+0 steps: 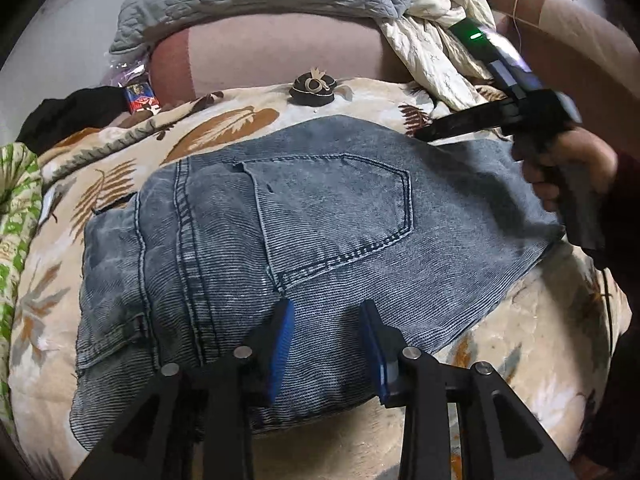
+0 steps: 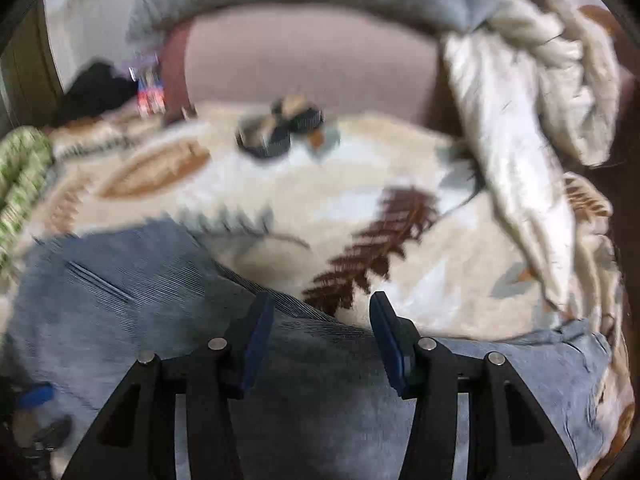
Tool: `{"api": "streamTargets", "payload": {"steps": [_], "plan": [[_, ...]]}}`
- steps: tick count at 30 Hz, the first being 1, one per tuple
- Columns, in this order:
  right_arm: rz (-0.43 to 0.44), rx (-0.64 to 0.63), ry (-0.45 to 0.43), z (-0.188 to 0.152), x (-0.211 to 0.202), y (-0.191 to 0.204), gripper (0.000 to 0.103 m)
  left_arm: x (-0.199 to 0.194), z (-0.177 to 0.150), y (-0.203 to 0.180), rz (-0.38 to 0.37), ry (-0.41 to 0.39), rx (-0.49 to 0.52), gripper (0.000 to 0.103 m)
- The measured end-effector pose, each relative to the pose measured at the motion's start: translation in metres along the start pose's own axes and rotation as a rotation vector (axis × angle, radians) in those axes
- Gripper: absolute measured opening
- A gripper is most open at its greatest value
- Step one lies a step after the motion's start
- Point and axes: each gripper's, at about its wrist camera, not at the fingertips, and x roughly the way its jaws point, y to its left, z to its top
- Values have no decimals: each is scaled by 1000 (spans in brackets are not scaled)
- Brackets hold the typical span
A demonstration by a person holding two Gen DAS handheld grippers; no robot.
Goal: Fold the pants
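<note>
Hand-held grippers (left [image 1: 326, 320], right [image 2: 322, 316]) agape over jeans [image 1: 280, 220]

No legible text, numbers or brand marks in either view. Small red-and-blue printed packet [image 1: 138, 96] at the far left edge of the bed carries graphics, but any lettering is too small to resolve in the left wrist view; in the right wrist view the same packet [image 2: 150, 90] is motion-blurred. Faded blue denim pants [image 1: 280, 240]: no readable label.
</note>
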Motion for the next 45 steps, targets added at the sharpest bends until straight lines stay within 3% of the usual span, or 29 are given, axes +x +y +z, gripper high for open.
{"api": "streamTargets", "payload": {"steps": [4, 8, 11, 16, 24, 29, 31, 32, 36, 39, 45], "plan": [[82, -55, -13, -6, 5, 20, 39, -1, -1, 2, -8, -2, -6, 37], [215, -177, 65, -13, 4, 50, 32, 0, 0, 3, -14, -1, -11, 37], [263, -211, 113, -15, -7, 56, 31, 0, 0, 5, -18, 0, -24, 37], [314, -65, 79, 12, -16, 37, 31, 1, 1, 6, -20, -1, -43, 37], [547, 307, 253, 38, 43, 25, 31, 0, 2, 6, -26, -2, -39, 37], [620, 371, 234, 34, 55, 34, 31, -1, 2, 7, -32, 0, -37, 38], [614, 369, 192, 39, 51, 33, 19, -1, 2, 8, -32, 1, -41, 38], [613, 358, 157, 44, 45, 36, 6, -1, 2, 7, -28, 0, -39, 38], [579, 318, 53, 59, 31, 43, 3, -1, 2, 5, -20, -1, -34, 38], [484, 307, 18, 62, 35, 45, 0, -2, 2, 4, -17, -2, -30, 38], [515, 370, 99, 53, 48, 35, 4, -5, 1, 3, -20, -2, -33, 38]]}}
